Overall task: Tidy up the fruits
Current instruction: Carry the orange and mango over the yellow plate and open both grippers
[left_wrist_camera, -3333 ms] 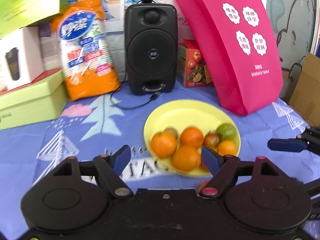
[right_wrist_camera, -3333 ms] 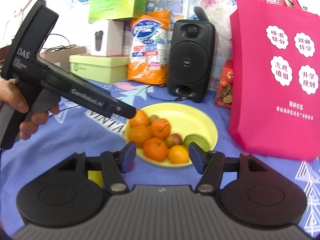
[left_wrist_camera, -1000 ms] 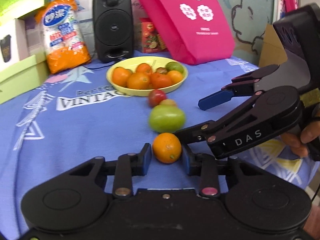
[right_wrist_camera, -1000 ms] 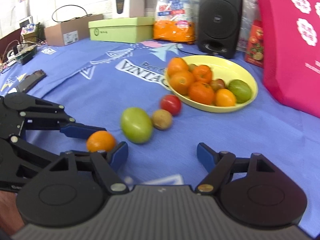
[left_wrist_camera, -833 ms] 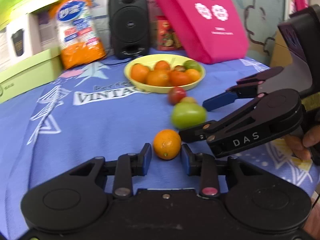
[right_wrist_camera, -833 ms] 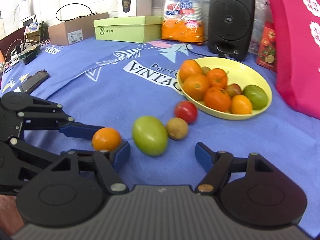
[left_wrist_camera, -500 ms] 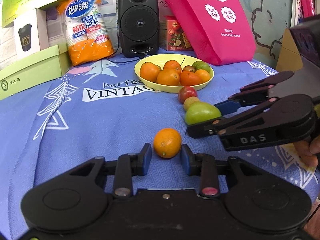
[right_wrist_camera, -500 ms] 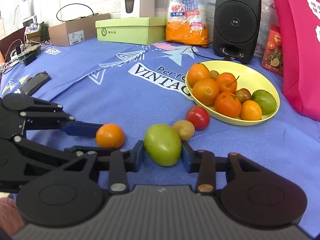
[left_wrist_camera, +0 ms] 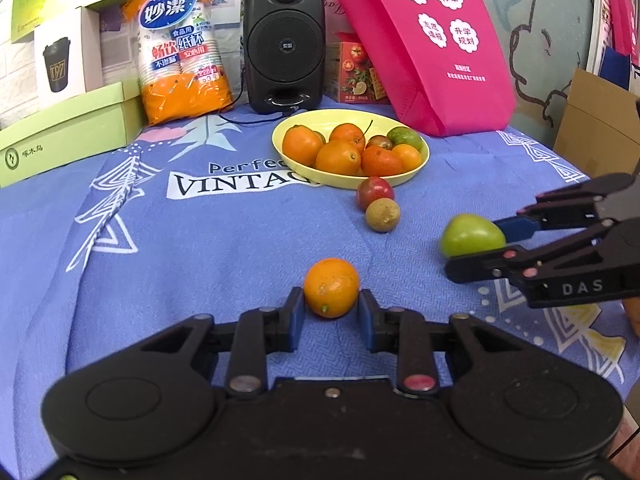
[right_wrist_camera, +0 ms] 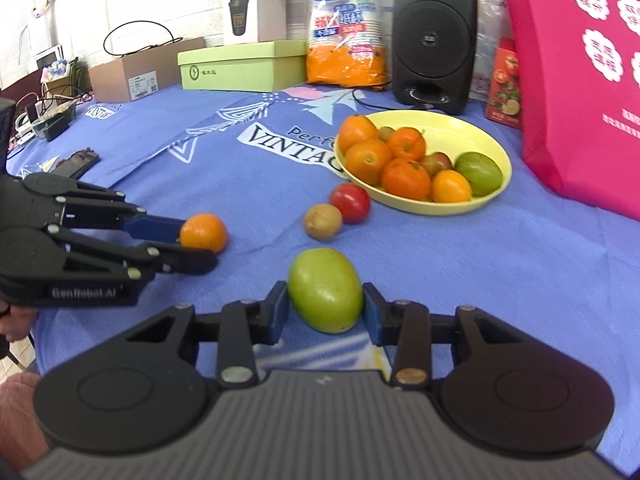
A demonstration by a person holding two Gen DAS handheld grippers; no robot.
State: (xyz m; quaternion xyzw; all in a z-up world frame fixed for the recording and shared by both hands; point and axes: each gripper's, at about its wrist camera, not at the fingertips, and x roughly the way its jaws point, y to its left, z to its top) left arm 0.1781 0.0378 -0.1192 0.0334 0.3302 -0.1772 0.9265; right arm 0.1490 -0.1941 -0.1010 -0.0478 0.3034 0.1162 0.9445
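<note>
My left gripper (left_wrist_camera: 330,312) is shut on an orange (left_wrist_camera: 331,286), held over the blue cloth; the orange also shows in the right wrist view (right_wrist_camera: 203,232). My right gripper (right_wrist_camera: 324,308) is shut on a green mango (right_wrist_camera: 325,289), which also shows at the right of the left wrist view (left_wrist_camera: 471,234). A red tomato (right_wrist_camera: 349,202) and a brown kiwi (right_wrist_camera: 322,221) lie on the cloth just in front of the yellow plate (right_wrist_camera: 496,151). The plate holds several oranges, a small red fruit and a green fruit.
A black speaker (left_wrist_camera: 285,40), an orange bag of paper cups (left_wrist_camera: 181,48), a red carton (left_wrist_camera: 356,73) and a pink bag (left_wrist_camera: 432,40) stand behind the plate. Green and white boxes (left_wrist_camera: 68,128) are at the back left. A dark phone-like item (right_wrist_camera: 78,159) lies at the far left.
My right gripper has closed on the green mango and lifted it away from the kiwi and tomato. My left gripper keeps hold of the orange and both grippers have drawn apart.
</note>
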